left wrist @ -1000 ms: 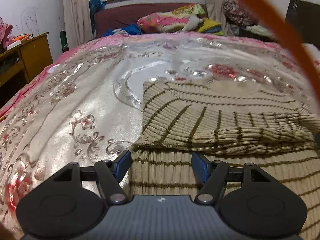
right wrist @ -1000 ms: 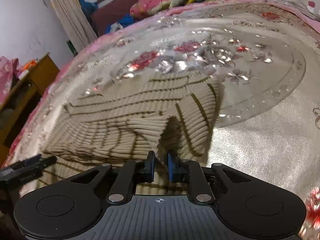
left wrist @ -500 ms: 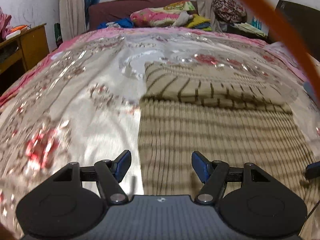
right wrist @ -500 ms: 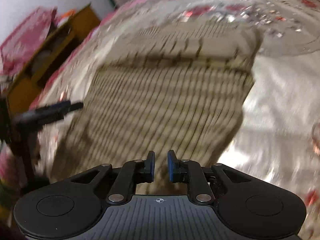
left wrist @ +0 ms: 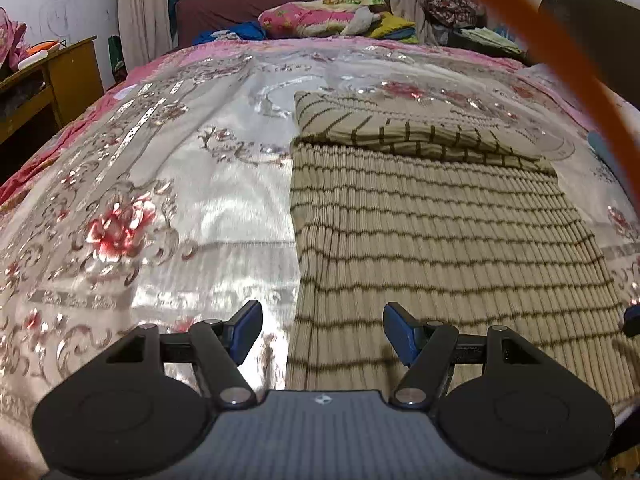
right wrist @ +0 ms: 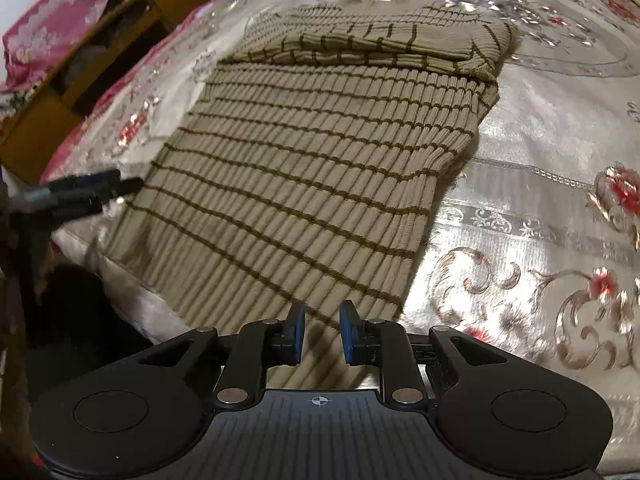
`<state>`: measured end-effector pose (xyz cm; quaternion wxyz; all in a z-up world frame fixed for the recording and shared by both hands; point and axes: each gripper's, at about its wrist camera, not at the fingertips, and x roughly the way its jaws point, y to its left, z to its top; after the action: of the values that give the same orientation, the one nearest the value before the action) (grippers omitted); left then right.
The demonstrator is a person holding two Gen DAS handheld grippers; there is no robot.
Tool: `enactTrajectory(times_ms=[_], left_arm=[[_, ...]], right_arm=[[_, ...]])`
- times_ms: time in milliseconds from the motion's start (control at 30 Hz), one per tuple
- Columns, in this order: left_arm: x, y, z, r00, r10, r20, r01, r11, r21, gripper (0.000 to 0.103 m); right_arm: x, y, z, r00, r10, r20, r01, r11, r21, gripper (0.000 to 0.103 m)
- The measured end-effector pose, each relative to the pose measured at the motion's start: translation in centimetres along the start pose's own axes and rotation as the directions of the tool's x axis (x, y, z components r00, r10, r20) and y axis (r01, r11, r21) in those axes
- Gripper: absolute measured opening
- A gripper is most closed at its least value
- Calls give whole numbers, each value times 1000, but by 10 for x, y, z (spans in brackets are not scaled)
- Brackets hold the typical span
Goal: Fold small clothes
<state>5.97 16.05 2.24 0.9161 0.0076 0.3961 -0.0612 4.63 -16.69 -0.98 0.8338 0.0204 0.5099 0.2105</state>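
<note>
Striped knit sweater (right wrist: 304, 152) spread flat on the bed (left wrist: 120, 208), beige with thin brown lines; far end already turned back on itself into a thick band (right wrist: 380, 46) lying across the top; near hem close to the bed's front edge, right under both tools. Long axis running away from the cameras, toward the headboard and pillows (left wrist: 320, 20); ribs along that axis, stripes across it.

Left gripper (left wrist: 322, 336) released, jaws standing wide and empty; sweater's left side edge showing between them, so this tool straddling the near left corner of the hem — hovering or touching, not possible to say. Right gripper (right wrist: 322, 336) with jaws only narrowly parted and opening now, nothing caught between the pads; sweater's near right portion just ahead of and below them, its right side edge a little to the right. Left tool's tips also showing at the left margin of the right wrist view (right wrist: 88, 188), beside the sweater's left edge.

Judged from this: each tool about equally near its own hem corner; next fold likely a lift of the near hem carried forward along the long axis to meet the band — right jaws needing more opening first.

Beyond: wooden cabinet (left wrist: 60, 72) at the left, curtain (left wrist: 140, 4), orange strap (left wrist: 560, 48) crossing the left view.
</note>
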Motion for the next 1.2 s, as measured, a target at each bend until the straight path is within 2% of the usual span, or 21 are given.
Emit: enactTrajectory(times_ms=[567, 1200], left_arm=[[13, -7, -22, 990, -2, -138, 7, 999, 32, 71], [9, -13, -26, 989, -14, -148, 26, 997, 77, 72]], right_arm=[[1, -9, -25, 999, -2, 39, -3, 993, 121, 34], [-3, -11, -35, 997, -38, 60, 28, 986, 167, 40]])
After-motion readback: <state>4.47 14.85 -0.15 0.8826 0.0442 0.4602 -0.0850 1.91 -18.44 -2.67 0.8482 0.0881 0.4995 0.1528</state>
